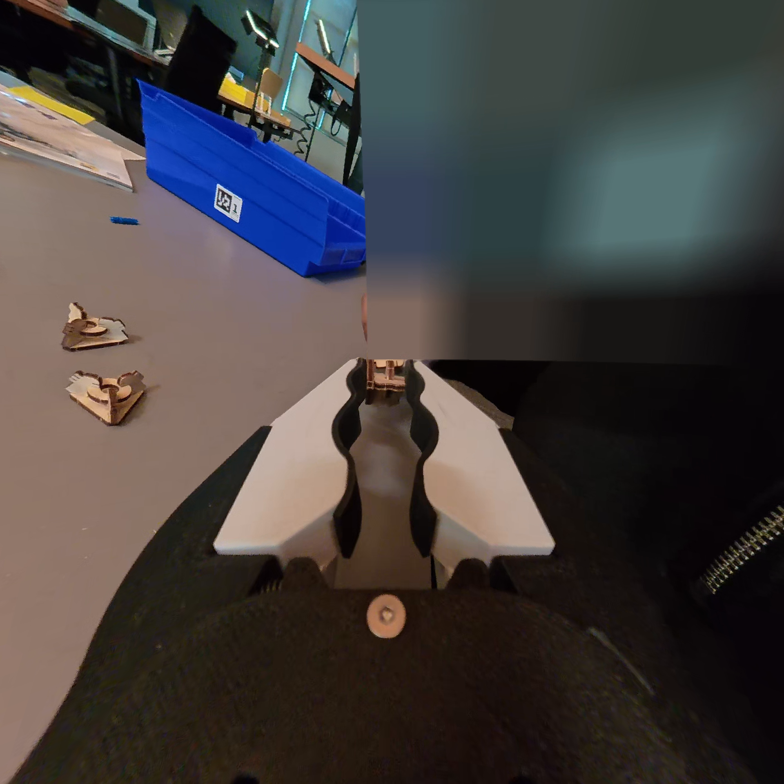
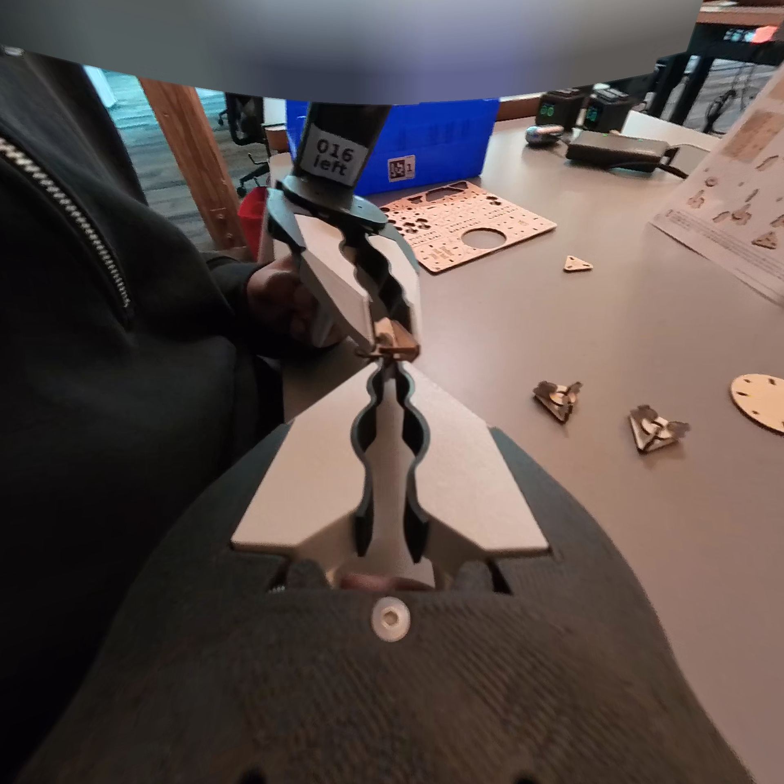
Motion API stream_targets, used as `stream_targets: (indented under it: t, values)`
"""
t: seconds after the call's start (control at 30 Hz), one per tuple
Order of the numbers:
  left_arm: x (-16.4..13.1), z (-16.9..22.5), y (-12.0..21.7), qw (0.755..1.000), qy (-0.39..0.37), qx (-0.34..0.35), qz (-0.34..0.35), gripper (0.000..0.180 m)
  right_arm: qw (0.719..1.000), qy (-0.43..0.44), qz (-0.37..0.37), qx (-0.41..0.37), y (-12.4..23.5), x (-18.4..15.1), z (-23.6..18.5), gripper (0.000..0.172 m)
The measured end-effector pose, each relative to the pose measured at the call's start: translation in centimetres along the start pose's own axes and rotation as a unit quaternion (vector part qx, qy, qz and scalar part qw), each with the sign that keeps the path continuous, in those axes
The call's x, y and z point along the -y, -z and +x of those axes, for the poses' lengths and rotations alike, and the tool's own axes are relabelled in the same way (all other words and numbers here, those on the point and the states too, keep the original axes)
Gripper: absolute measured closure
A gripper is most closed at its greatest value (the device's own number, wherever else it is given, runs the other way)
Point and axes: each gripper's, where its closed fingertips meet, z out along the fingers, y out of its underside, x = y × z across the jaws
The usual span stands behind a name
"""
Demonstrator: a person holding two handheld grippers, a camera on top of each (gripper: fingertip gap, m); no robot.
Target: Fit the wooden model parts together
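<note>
My left gripper is shut on a small wooden assembly, pinched at its fingertips. In the right wrist view the left gripper comes down from above and holds the same assembly above the table. My right gripper sits directly below it. Its fingertips are closed on a thin wooden tab that sticks out from the underside of the assembly. A blurred patch hides the far side of the assembly in the left wrist view.
Two finished triangular wooden pieces lie on the grey table, with a wooden disc, a small triangle and a punched-out wooden sheet. A blue bin stands behind. A person's dark jacket is at the left. Both grippers' tips are close together, under 4 cm apart.
</note>
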Motion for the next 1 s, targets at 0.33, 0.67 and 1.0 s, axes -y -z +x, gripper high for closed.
stream_targets:
  t: [0.33, 0.67, 1.0]
  values:
    - [-0.1, 0.3, 0.0, 1.000, -0.001, -0.010, -0.003, 0.164, 0.996, -0.062, 0.056, 0.025, 0.6, 0.9, 0.3, 0.153]
    - [-0.3, 0.6, -0.2, 1.000, -0.005, -0.019, -0.012, 0.164, 0.994, -0.066, 0.060, 0.055, 0.5, 1.0, -0.3, 0.157]
    - [-0.4, 0.3, -0.3, 1.000, -0.005, -0.008, -0.015, 0.164, 0.997, -0.038, 0.045, 0.041, 0.4, 0.8, -0.1, 0.160]
